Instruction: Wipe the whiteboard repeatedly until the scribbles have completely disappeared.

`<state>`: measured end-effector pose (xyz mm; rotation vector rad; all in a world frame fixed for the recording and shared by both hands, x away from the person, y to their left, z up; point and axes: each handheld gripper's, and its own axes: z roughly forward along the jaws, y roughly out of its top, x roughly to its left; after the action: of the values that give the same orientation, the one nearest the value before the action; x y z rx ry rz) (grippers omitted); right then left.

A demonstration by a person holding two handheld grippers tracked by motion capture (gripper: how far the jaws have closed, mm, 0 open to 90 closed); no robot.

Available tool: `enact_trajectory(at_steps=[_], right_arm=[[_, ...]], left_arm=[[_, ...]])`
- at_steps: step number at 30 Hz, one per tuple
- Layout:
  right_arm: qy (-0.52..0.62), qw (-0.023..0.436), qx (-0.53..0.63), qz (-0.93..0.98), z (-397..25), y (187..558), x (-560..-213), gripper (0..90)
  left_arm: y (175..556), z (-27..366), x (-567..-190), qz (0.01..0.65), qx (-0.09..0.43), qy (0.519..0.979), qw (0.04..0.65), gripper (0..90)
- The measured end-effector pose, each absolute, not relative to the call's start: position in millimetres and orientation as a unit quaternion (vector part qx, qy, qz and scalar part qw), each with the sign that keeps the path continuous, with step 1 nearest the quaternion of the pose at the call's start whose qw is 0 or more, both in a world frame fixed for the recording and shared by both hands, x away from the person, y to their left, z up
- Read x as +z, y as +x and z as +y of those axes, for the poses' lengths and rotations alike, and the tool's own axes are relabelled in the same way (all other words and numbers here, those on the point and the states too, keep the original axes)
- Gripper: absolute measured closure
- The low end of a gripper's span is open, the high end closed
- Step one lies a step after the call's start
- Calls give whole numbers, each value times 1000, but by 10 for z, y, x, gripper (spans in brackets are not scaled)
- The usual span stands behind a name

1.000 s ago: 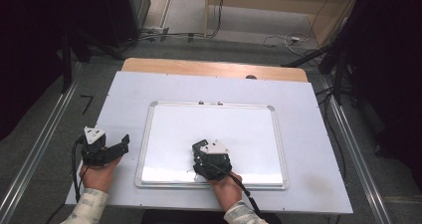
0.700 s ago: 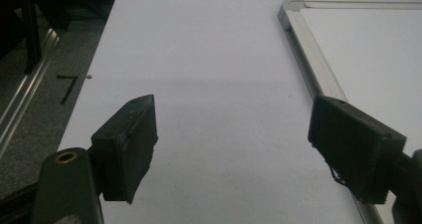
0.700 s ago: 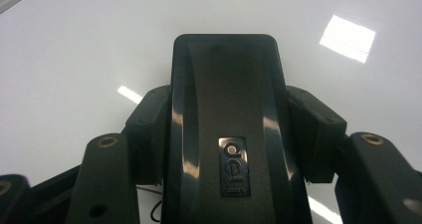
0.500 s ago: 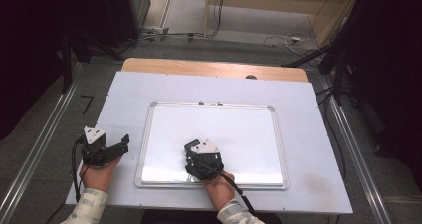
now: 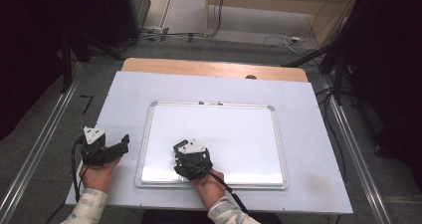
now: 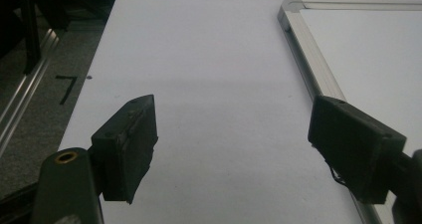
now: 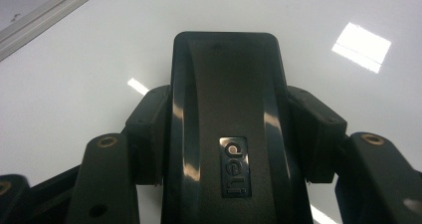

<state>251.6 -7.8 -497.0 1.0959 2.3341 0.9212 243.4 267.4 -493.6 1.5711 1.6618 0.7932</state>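
Note:
A white-surfaced whiteboard [image 5: 224,127] with a silver frame lies flat on the pale table sheet [image 5: 199,87]. My right gripper [image 5: 188,160] is over the board's near left part, shut on a black eraser [image 7: 226,104] marked "deli"; the eraser's face lies against the glossy board [image 7: 99,50]. My left gripper [image 5: 118,145] rests on the sheet just left of the board's frame [image 6: 308,55]. In the left gripper view it [image 6: 234,139] stands open, with bare sheet between its pads [image 6: 132,134].
A wooden table edge [image 5: 199,67] shows beyond the sheet, with a small dark object [image 5: 251,76] on it. Metal rails [image 5: 42,144] run along both sides of the table. Cables [image 5: 278,40] lie on the floor behind. A "7" mark [image 6: 65,87] sits beside the sheet.
My right gripper has slid left across the board with the eraser. The left gripper has stayed where it was.

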Motion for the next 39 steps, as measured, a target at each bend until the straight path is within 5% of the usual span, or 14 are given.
enact_trajectory(at_steps=[19, 39], right_arm=[[363, 200, 325, 850, 138, 2503, -4974, 388], [389, 204, 321, 839, -224, 2545, -4967, 389]], left_arm=[[2427, 2689, -4939, 643, 307, 607, 353, 200], [2406, 2706, -4939, 645, 307, 604, 352, 200]])
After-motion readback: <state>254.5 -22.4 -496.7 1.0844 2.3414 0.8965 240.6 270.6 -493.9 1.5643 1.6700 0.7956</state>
